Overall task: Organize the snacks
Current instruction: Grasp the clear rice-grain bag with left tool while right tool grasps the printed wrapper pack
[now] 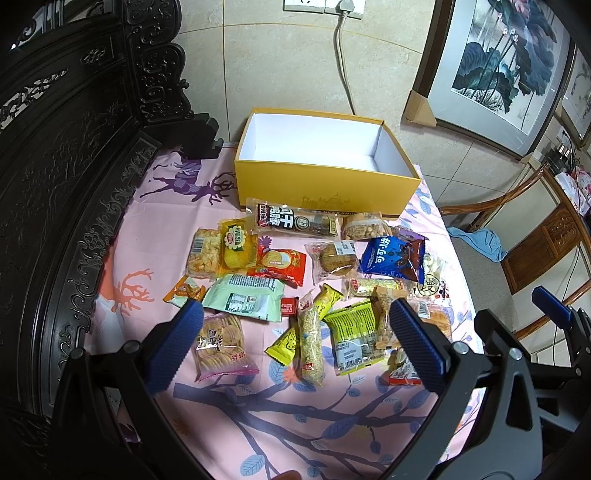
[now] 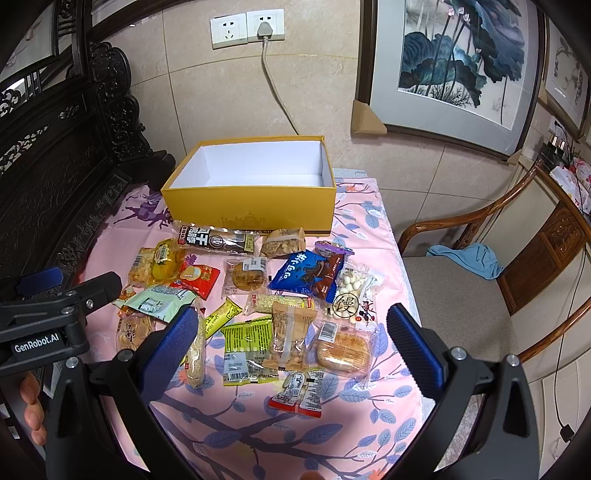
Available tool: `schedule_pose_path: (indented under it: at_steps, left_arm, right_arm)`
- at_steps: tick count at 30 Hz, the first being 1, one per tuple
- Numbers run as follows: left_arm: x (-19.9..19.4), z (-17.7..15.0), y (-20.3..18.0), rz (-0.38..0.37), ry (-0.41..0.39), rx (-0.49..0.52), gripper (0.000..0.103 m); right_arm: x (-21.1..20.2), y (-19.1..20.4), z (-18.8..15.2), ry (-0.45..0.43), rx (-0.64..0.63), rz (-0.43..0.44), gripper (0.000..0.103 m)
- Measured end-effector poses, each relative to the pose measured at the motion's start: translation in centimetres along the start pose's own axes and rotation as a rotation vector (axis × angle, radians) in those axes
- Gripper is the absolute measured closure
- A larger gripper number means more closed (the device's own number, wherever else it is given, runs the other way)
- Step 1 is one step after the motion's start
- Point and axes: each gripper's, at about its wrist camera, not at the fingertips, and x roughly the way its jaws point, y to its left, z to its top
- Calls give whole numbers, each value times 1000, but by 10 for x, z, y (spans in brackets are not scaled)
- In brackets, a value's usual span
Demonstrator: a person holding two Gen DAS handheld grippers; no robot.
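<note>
- One yellow box (image 1: 325, 184) sits empty at the top middle.
- About twenty snack packs (image 2: 258, 295) lie below it, mid-picture.
- Left gripper (image 1: 295, 343) and right gripper (image 2: 291, 343): both wide open, holding nothing.

Dark carved wooden furniture (image 1: 74, 155) along the left edge of the frame. Framed lotus painting (image 2: 458, 62) at upper right, cardboard corner guards on its frame. White wall sockets (image 2: 246, 27) at top centre, one grey plug in, cable (image 2: 275, 92) trailing down the beige tiled wall (image 1: 288, 74). Wooden armchair (image 2: 480, 221) at right, crumpled blue cloth (image 2: 467, 260) on its seat. Pink patterned cloth (image 2: 280, 424) over the counter, lower centre.
</note>
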Motion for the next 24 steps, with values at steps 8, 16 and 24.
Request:
schedule_pose_path:
  at_steps: [8,16,24]
  left_arm:
    - [4,-6,1,-1,13,2,2]
    - [48,-35,12,55,80,2,2]
    - [115,-66,-6,90,161,65,2]
  right_arm:
    - [5,-2,-5,15,9,0,1]
    - [48,-24,-29,103,43,-28,1]
    - [104,-40,-67,227,64,-43,1]
